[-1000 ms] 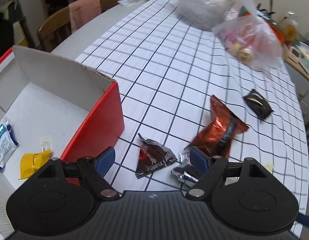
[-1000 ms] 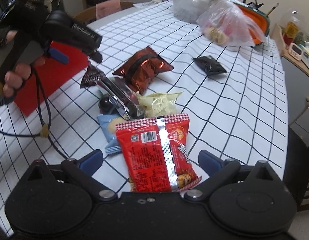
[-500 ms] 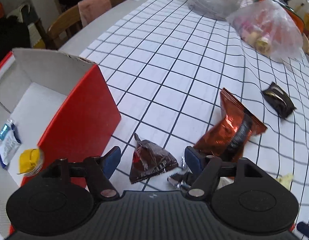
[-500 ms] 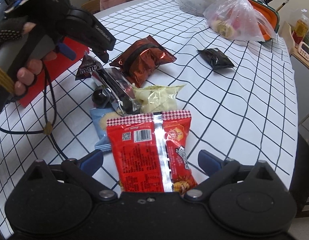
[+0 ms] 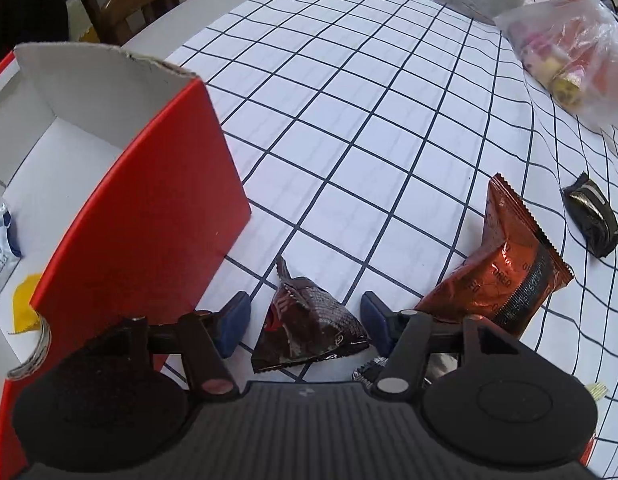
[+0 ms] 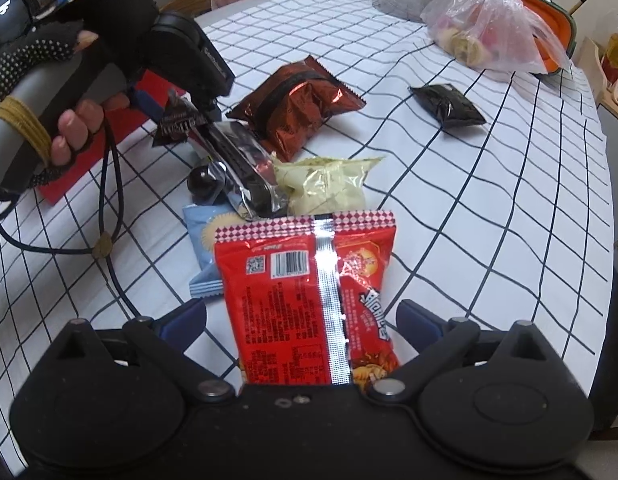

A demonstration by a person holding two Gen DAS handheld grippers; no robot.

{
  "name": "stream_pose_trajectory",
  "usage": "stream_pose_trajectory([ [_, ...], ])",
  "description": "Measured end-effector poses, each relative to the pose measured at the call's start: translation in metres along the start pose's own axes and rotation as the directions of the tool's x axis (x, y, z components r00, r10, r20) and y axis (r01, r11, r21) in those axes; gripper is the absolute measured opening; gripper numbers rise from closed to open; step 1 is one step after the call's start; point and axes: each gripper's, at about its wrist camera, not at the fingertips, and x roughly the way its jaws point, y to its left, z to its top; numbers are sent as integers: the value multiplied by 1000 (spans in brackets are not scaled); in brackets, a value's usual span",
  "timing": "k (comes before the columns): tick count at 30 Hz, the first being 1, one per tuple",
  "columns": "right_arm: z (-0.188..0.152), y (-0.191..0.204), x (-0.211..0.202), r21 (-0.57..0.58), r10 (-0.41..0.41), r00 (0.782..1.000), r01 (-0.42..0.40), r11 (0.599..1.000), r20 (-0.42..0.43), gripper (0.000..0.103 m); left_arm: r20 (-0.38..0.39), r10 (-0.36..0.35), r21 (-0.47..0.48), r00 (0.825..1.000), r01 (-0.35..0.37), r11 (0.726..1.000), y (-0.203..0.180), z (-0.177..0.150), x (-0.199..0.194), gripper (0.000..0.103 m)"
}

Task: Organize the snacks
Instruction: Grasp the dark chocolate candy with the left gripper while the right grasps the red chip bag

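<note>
In the left wrist view, the left gripper (image 5: 305, 318) points down at the worktop (image 5: 373, 128), its jaws closing with the dark brown candy packet (image 5: 309, 322) between them but the pads not yet pressing on it; the red box (image 5: 149, 216) stands just left of that packet, a copper-coloured snack bag (image 5: 509, 268) lies to its right, and a small black packet (image 5: 593, 220) sits farther right. In the right wrist view, the right gripper (image 6: 301, 320) has its jaws apart, the red snack bag (image 6: 309, 296) lying between them untouched; beyond that bag lie a pale yellow packet (image 6: 325, 184), a light blue packet (image 6: 201, 240) and a silver wrapper (image 6: 241, 160)
</note>
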Motion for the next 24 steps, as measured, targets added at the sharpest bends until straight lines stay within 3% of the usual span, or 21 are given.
stream_pose_trajectory([
  [3, 2, 1, 2, 5, -5, 1000, 5, 1000, -14, 91, 2, -3, 12, 1000, 3, 1000, -2, 0, -2, 42],
  [8, 2, 2, 1, 16, -21, 1000, 21, 1000, -22, 76, 0, -19, 25, 1000, 19, 1000, -1, 0, -2, 36],
  [24, -10, 25, -52, 119, -64, 997, 58, 991, 48, 76, -26, -128, 53, 991, 129, 990, 19, -24, -34, 35],
])
